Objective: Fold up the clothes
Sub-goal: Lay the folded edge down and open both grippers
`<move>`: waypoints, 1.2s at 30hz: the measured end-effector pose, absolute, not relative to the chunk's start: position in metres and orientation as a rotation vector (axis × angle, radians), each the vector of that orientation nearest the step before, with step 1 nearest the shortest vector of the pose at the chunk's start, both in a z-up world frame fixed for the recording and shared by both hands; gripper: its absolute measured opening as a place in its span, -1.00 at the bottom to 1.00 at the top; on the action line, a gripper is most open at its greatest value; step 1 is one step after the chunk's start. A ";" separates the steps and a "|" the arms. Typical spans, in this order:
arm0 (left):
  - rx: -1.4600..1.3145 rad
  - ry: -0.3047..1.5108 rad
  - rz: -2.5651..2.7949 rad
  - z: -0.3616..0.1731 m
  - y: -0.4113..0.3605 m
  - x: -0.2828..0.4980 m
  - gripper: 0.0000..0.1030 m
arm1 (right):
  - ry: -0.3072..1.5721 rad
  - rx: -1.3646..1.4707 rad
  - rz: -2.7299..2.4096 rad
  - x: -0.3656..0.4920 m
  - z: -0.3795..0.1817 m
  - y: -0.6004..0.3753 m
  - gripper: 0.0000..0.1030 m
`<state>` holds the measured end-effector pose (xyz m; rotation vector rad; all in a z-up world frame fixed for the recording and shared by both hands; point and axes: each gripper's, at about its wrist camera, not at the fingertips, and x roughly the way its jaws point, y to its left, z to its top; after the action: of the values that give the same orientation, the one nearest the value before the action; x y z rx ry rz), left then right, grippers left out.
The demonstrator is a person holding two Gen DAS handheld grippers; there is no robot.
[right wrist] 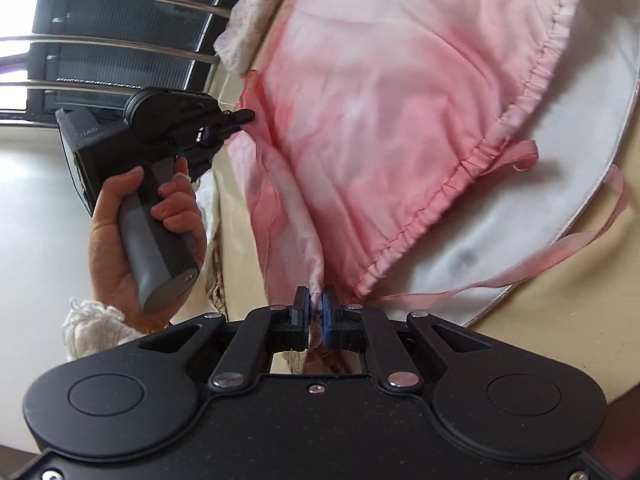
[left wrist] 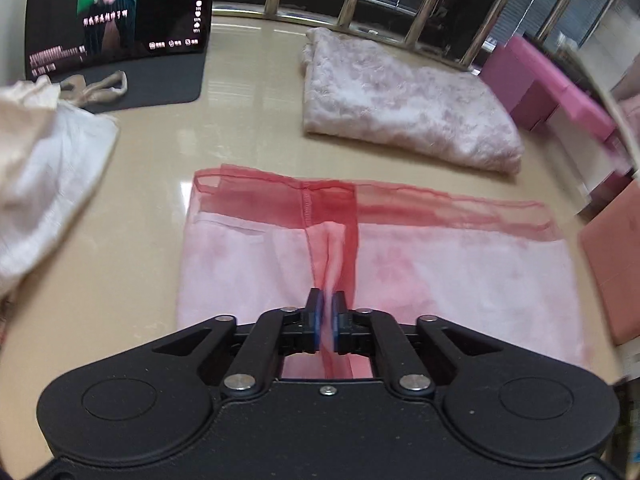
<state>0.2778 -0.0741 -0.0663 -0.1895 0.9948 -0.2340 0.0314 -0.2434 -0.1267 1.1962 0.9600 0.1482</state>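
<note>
While spread ahead, pink garment (left wrist: 400,264) sits pinched in left claw (left wrist: 327,312).

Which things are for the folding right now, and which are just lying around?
For the job:
pink garment
left gripper, pinching it
right gripper, pinching another edge

Just lying about:
fluffy folded blanket
white cloth
screen playing a video
dark mat
pink boxes
</note>
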 end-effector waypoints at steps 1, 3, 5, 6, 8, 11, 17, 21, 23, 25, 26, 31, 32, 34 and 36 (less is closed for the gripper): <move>-0.217 0.983 -0.246 -0.064 -0.068 0.276 -0.40 | 0.963 1.199 0.148 0.031 -0.127 -0.243 -0.89; -0.260 0.913 -0.241 -0.050 -0.052 0.269 0.12 | 0.967 1.202 0.147 0.031 -0.128 -0.242 -0.87; -0.260 0.842 -0.236 -0.038 -0.040 0.260 0.14 | 0.972 1.209 0.144 0.034 -0.129 -0.241 -0.87; -0.238 0.837 -0.234 -0.035 -0.037 0.258 0.12 | 0.974 1.212 0.142 0.033 -0.130 -0.241 -0.85; -0.153 0.845 -0.227 -0.036 -0.037 0.254 -0.26 | 0.977 1.211 0.139 0.032 -0.129 -0.240 -0.85; -0.031 0.910 -0.253 -0.050 -0.048 0.253 -0.78 | 0.986 1.196 0.134 0.032 -0.128 -0.238 -0.84; 0.091 0.962 -0.229 -0.084 -0.062 0.250 -0.77 | 1.032 1.111 0.103 0.043 -0.126 -0.234 -0.82; 0.097 0.956 -0.234 -0.085 -0.060 0.248 -0.77 | 1.050 1.025 0.118 0.048 -0.121 -0.228 -0.82; 0.110 0.951 -0.235 -0.085 -0.061 0.247 -0.76 | 1.052 0.982 0.122 0.051 -0.118 -0.226 -0.82; 0.115 0.950 -0.231 -0.085 -0.061 0.247 -0.72 | 1.053 0.949 0.125 0.052 -0.116 -0.224 -0.82; 0.109 0.954 -0.228 -0.085 -0.061 0.248 -0.68 | 1.052 0.938 0.125 0.053 -0.115 -0.224 -0.82; 0.037 0.914 -0.249 -0.069 -0.048 0.238 -0.17 | 1.052 0.954 0.124 0.053 -0.113 -0.227 -0.57; 0.028 0.895 -0.255 -0.064 -0.044 0.234 -0.13 | 1.052 0.959 0.126 0.054 -0.111 -0.227 -0.51; 0.034 0.869 -0.259 -0.052 -0.039 0.226 -0.01 | 1.037 0.952 0.120 0.053 -0.105 -0.228 -0.27; 0.049 0.852 -0.262 -0.042 -0.034 0.217 0.13 | 1.017 0.949 0.113 0.051 -0.098 -0.231 -0.04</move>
<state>0.2175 -0.0335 -0.0423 0.0490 0.8519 -0.2620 0.0507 -0.2310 -0.0984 0.9487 1.0173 0.1128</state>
